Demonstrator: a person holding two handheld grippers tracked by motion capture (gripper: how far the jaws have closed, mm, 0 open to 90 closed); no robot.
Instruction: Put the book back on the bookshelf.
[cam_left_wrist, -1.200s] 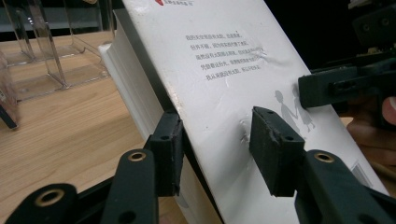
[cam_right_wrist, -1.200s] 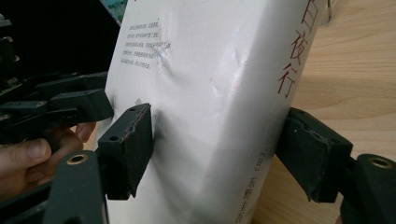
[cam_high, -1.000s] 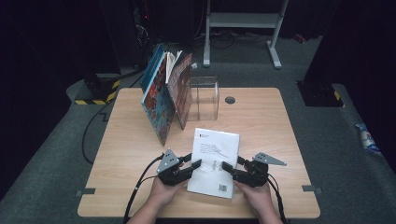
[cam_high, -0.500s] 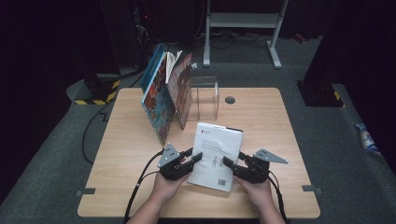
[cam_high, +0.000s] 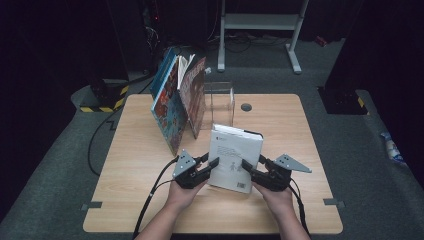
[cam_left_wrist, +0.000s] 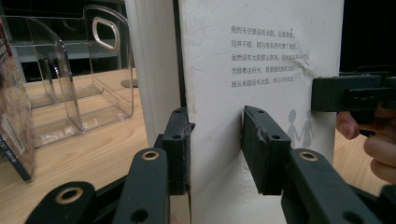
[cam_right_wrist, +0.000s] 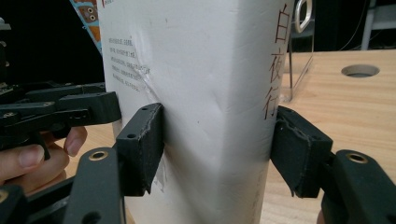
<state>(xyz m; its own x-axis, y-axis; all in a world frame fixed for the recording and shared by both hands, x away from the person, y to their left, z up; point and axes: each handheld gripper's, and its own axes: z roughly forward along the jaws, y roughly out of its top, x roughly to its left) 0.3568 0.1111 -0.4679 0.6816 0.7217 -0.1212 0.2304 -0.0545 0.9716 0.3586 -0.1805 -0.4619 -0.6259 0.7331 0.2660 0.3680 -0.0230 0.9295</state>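
Book (cam_high: 234, 157) with a white cover stands raised near the front of the table (cam_high: 300, 125), between both tools. Left gripper (cam_high: 210, 165) pinches its open edge; right gripper (cam_high: 248, 167), whose jaws have just been closing, pinches its spine. Other books (cam_high: 175, 100) lean beside a clear holder (cam_high: 220, 102) behind.

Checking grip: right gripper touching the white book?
Touching. Right gripper view: right gripper pads press both faces of the white book.

The white book (cam_right_wrist: 210, 93) bears red characters 白夜行 on its spine and grey Chinese lines on its cover.
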